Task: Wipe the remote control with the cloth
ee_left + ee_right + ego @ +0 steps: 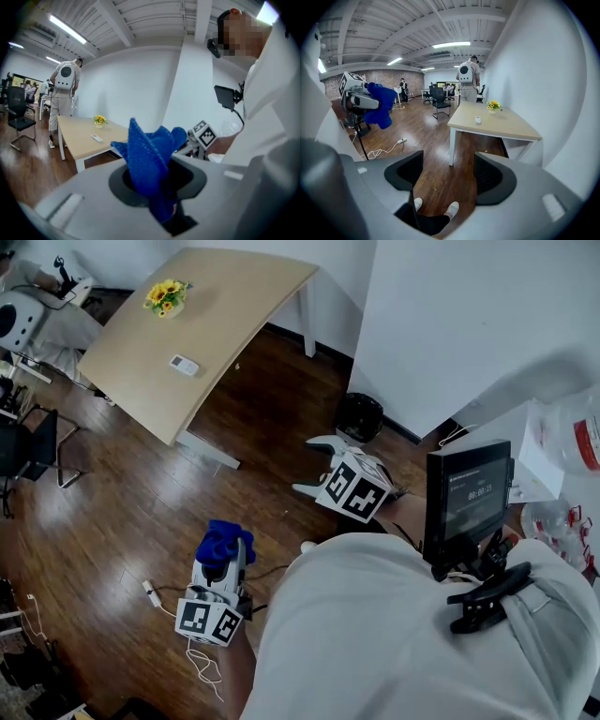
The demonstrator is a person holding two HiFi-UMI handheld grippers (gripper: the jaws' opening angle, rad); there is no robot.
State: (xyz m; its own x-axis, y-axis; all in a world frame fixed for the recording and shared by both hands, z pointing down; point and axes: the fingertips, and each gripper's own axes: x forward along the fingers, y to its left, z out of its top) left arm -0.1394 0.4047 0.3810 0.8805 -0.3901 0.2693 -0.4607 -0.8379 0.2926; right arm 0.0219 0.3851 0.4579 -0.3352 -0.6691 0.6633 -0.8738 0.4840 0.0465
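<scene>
A white remote control (184, 365) lies on the light wooden table (225, 306), well away from both grippers; it also shows as the remote (96, 138) and the remote (478, 120) in the gripper views. My left gripper (223, 554) is shut on a bunched blue cloth (223, 542), which sticks up between its jaws as the cloth (150, 157). My right gripper (319, 465) hangs over the floor with its jaws apart and nothing between them (447, 180). From the right gripper view the cloth (380, 105) shows at the left.
A pot of yellow flowers (165, 296) stands on the table near the remote. A black round bin (360, 416) sits by the white wall. A power strip and white cable (153, 594) lie on the wooden floor. A person in white (468, 79) stands beyond the table; office chairs (33, 451) stand left.
</scene>
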